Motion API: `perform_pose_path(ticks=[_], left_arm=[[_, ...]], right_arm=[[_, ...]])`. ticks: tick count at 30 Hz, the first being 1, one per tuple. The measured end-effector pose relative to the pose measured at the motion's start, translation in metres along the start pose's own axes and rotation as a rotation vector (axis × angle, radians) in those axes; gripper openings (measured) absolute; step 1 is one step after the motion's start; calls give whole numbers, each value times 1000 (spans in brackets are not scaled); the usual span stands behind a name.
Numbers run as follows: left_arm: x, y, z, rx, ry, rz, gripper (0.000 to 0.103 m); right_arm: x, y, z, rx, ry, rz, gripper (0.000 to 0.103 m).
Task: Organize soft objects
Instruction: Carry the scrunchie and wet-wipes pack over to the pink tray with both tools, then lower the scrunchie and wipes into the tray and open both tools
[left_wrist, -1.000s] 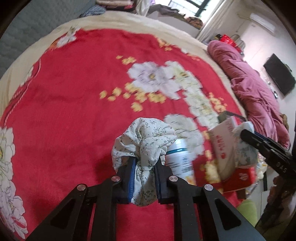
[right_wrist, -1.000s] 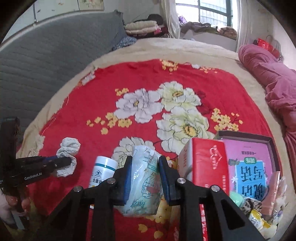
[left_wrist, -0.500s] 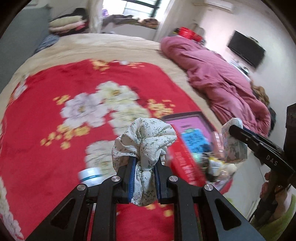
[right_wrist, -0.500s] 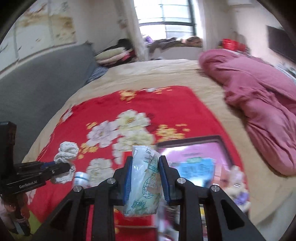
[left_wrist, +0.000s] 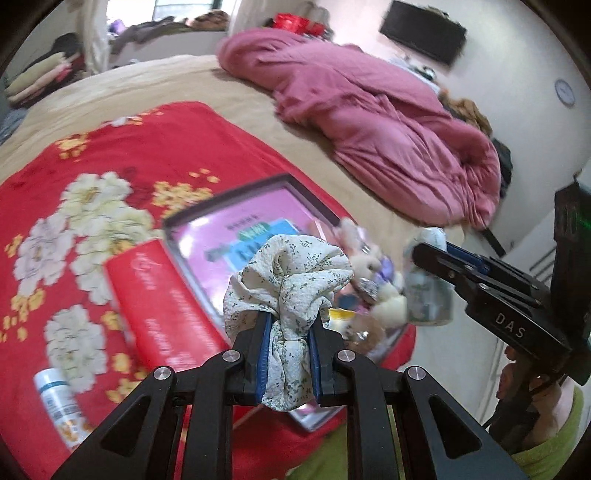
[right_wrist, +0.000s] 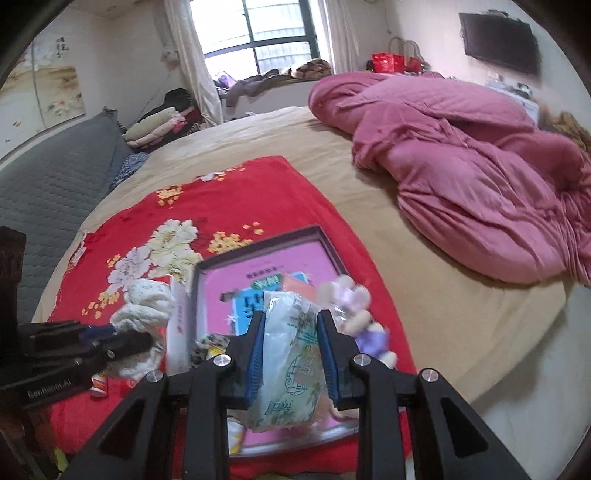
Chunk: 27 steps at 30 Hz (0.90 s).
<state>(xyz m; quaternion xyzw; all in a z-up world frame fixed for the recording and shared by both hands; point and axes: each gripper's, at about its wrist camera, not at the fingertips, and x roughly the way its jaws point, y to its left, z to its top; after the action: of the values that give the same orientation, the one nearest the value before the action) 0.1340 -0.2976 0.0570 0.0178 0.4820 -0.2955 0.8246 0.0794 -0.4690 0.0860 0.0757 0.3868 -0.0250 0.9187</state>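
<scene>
Both my hands have swung from the red blanket (left_wrist: 122, 155) toward the shallow box (left_wrist: 236, 206). My left gripper (left_wrist: 286, 343) pinches the floral scrunchie (left_wrist: 288, 273), my right gripper (right_wrist: 291, 354) the tissue pack (right_wrist: 291, 362), both poised above for dropping in.

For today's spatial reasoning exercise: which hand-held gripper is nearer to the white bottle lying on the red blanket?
Left. The left hand-held gripper is just right of the white bottle; the right hand-held gripper is farther right, past the tray.
</scene>
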Motion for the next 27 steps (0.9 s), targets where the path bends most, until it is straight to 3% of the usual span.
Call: perform_pose_path(ticks=[5, 13, 27], left_arm=[[29, -23, -1, 45, 47, 3, 18], [62, -24, -1, 50, 102, 18, 18], [80, -24, 1, 56, 112, 14, 19]], right_arm=[[13, -18, -11, 38, 24, 17, 28], [43, -22, -21, 44, 59, 43, 28], [84, -10, -8, -1, 104, 52, 30]])
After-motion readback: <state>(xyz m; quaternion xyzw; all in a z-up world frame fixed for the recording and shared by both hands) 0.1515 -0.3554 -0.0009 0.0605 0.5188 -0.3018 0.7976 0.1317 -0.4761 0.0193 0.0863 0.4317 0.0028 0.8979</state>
